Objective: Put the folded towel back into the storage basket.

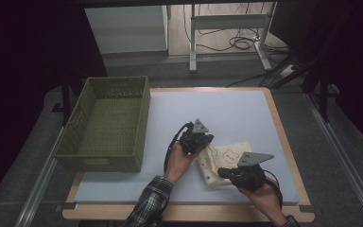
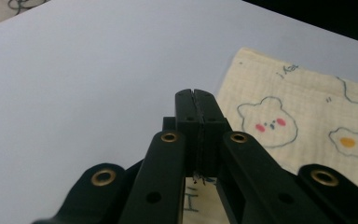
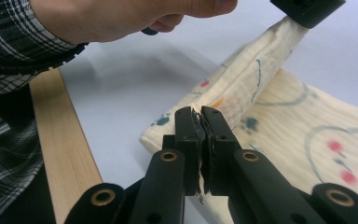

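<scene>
A cream cloth printed with bears and eggs lies folded on the white table top, right of centre. My left gripper is shut on its left edge and lifts that edge into a ridge. In the left gripper view the jaws are pressed together with a thin layer of fabric between them, and the cloth spreads to the right. My right gripper is shut on the near corner. In the right gripper view its jaws pinch the cloth.
A green woven basket stands on the left side of the table, with nothing seen in it. The table's wooden front rim runs close beside the right gripper. A plaid sleeve comes in from below.
</scene>
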A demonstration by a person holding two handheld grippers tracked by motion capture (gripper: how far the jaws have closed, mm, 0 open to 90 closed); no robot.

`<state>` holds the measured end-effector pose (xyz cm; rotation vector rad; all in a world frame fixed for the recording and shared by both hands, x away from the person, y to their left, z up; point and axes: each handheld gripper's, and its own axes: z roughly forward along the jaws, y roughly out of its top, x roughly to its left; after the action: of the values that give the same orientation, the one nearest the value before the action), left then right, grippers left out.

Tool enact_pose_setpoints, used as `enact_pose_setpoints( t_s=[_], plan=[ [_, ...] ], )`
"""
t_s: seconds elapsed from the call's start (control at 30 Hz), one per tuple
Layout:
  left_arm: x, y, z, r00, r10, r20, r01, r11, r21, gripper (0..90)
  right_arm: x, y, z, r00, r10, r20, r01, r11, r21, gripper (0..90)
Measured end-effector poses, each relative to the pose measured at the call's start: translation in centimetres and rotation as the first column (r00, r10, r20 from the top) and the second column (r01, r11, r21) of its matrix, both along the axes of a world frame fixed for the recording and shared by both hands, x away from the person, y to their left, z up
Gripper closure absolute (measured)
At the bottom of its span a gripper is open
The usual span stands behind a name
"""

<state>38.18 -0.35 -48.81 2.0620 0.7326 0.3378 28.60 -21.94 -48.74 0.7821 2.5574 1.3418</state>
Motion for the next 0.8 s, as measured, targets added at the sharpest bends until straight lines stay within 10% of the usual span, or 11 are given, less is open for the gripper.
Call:
enact_pose_setpoints(
  t_s=[0.8],
  plan=[
    [2.5, -8.3, 0.4, 0.9960, -0.088, 0.019, 0.087, 0.9961, 0.016, 90.0, -0.2, -7.8, 0.0, 0.9831, -0.183, 0.007, 0.183, 0.9831, 0.010, 85.9]
  ],
)
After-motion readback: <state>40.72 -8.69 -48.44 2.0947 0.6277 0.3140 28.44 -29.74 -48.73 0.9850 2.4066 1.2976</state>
